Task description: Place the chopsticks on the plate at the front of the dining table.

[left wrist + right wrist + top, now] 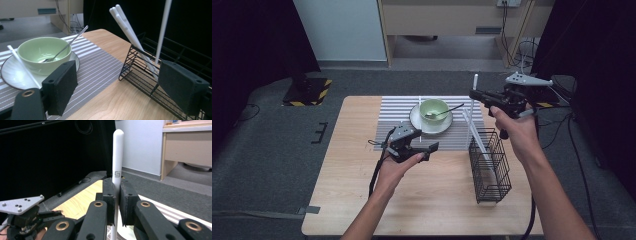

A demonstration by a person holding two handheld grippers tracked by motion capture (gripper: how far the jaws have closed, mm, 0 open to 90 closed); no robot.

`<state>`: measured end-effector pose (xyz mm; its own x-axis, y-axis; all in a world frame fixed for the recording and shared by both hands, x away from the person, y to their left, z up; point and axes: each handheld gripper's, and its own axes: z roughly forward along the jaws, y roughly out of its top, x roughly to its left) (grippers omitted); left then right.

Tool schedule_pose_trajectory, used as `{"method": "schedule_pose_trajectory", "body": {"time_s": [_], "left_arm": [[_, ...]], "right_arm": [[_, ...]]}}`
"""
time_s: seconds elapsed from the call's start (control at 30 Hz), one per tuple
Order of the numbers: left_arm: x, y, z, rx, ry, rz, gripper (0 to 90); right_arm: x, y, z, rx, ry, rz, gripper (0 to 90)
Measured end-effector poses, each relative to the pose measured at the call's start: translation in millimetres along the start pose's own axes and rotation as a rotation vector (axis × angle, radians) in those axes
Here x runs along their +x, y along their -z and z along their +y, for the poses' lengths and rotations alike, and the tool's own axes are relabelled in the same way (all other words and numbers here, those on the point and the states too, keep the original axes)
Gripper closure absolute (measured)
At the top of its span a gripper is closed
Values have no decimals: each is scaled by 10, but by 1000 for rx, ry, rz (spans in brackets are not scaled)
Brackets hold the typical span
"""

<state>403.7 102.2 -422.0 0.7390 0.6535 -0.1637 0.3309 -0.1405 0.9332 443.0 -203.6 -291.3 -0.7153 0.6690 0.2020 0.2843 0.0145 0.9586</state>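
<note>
While your right gripper [476, 95] hangs high over the black wire rack [490, 165], its jaws are clamped on a white plastic chopstick [117, 170], held upright with its lower end down at the rack. More white chopsticks [132, 37] lean inside that rack. Your left gripper [424, 149] hovers over the wooden table [352, 180], jaws spread wide, nothing between them. Just beyond, the pale green bowl [434, 108] with a metal spoon [445, 111] sits on the white saucer [418, 121], on the striped grey placemat [394, 112].
</note>
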Motion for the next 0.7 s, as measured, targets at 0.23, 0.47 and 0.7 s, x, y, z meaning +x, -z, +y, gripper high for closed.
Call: {"method": "schedule_pose_trajectory", "body": {"time_s": [0.23,0.47,0.7], "left_arm": [[-14,-18,-4,-3,-1,-19,122],[-82,-60,-20,-4,8,-57,93],[-130,-99,-50,-4,19,-77,86]], "right_arm": [[80,-123,9,-11,-26,38,842],[167,-221,19,-6,-37,58,842],[244,-296,32,-3,-37,78,842]]}}
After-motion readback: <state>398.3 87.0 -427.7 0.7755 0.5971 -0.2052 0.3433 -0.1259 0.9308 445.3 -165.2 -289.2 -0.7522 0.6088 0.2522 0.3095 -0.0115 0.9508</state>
